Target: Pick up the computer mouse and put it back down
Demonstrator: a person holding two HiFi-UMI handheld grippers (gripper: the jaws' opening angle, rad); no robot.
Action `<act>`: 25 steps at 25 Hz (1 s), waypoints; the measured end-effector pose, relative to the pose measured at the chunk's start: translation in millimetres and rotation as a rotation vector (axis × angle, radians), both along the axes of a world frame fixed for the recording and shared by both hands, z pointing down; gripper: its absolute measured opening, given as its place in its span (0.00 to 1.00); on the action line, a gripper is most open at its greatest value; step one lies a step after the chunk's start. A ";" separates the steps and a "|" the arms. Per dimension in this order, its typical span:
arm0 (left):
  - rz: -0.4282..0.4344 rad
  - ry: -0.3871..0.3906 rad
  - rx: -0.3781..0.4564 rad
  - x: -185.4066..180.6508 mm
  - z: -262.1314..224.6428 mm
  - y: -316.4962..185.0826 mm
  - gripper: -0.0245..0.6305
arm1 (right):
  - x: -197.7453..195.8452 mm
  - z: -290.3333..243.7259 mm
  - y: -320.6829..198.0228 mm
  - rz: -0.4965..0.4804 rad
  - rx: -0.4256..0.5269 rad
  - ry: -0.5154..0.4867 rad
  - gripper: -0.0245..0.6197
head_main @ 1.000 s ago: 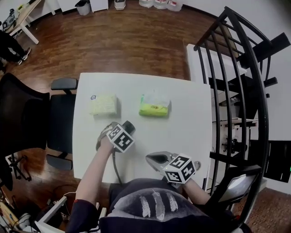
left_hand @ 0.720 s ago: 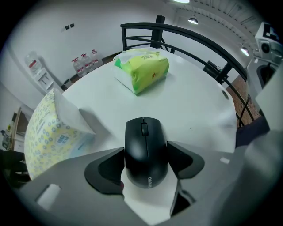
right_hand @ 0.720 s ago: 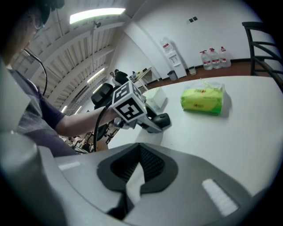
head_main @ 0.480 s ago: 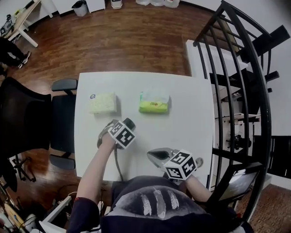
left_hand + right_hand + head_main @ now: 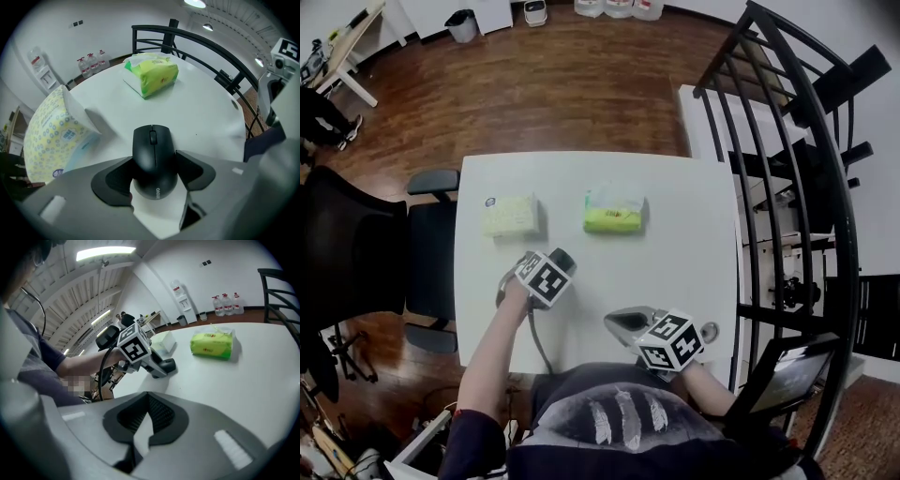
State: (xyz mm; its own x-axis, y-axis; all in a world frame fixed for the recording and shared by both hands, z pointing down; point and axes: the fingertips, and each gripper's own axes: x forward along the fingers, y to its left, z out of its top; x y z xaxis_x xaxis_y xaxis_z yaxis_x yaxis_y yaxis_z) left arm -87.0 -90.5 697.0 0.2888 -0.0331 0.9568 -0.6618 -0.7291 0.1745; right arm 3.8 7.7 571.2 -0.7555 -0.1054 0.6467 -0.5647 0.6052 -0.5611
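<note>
**Left gripper clamped on a black plastic computer mouse, not yet lifted**

Nearest, shows the jaws just drawn inward and now pressing, wide apart, on both flanks of the mouse. Places it apparently flat on the left half of a white table. Shows the right gripper at the near right, jaws together, gripping nothing.

Risks a slip on the lift: grips only the rounded rear half, on smooth curved sides, so may squirt forward or tip nose-down. Risks a nudge into the soft yellow-patterned tissue pack just beside on the left.

Looks low, domed and matt, nose pointing away, with a scroll wheel between two buttons and small pale lettering at the tail.

Farther back, shows a green plastic tissue pack lying well apart, then a black metal railing past the table's far edge.
</note>
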 end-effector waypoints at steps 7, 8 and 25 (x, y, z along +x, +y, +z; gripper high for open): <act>-0.025 0.038 0.030 -5.6 -25.3 1.0 0.50 | -2.2 -5.4 2.0 -0.001 0.011 -0.010 0.04; -0.027 0.045 0.035 -6.2 -30.0 1.8 0.50 | -2.3 -6.1 2.7 -0.002 0.014 -0.011 0.04; 0.000 0.102 0.171 -7.0 -129.6 29.0 0.50 | 8.4 -13.8 25.0 -0.013 0.034 -0.014 0.04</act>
State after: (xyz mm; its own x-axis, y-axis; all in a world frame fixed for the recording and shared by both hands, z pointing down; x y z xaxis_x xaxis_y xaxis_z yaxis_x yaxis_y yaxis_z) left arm -94.0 -61.5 567.4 0.3842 -0.1929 0.9029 -0.6470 -0.7539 0.1142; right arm 12.3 32.7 557.4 -0.7660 -0.1168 0.6321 -0.5485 0.6315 -0.5481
